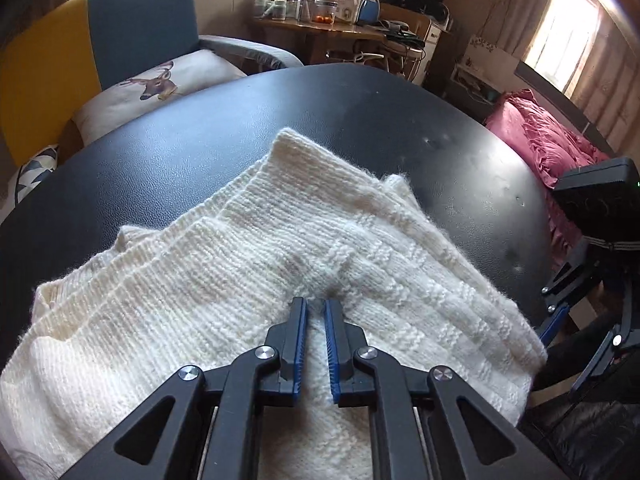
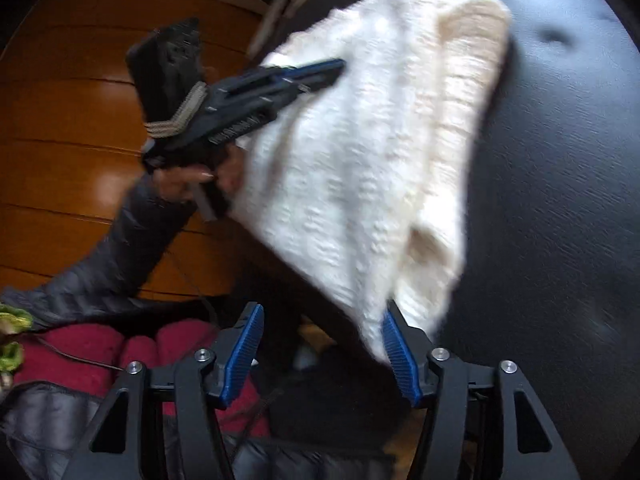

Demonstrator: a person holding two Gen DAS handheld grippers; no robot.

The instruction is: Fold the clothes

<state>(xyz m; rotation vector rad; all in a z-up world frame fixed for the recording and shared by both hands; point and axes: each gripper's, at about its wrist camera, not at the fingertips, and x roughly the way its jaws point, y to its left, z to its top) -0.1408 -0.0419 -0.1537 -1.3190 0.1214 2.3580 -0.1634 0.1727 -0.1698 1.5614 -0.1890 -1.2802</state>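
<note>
A cream knitted sweater (image 1: 248,264) lies folded in layers on the black table (image 1: 208,128), reaching to the table's near edge. My left gripper (image 1: 316,306) rests on top of it, its blue-padded fingers pinched on a small ridge of the knit. The right wrist view shows that gripper (image 2: 332,70) from the side, shut on the sweater (image 2: 360,168), with a hand in a dark sleeve (image 2: 120,240) holding it. My right gripper (image 2: 323,306) stands open just off the table's edge. The sweater's near corner (image 2: 400,312) lies in front of its right finger, and nothing is between the fingers.
Beyond the table stand a blue and yellow sofa (image 1: 132,28) with a deer cushion (image 1: 160,84), a cluttered wooden desk (image 1: 320,28) and pink bedding (image 1: 532,136). A wooden floor (image 2: 72,120) and red cloth (image 2: 100,352) lie below the table's edge. The far half of the tabletop (image 2: 560,160) is bare.
</note>
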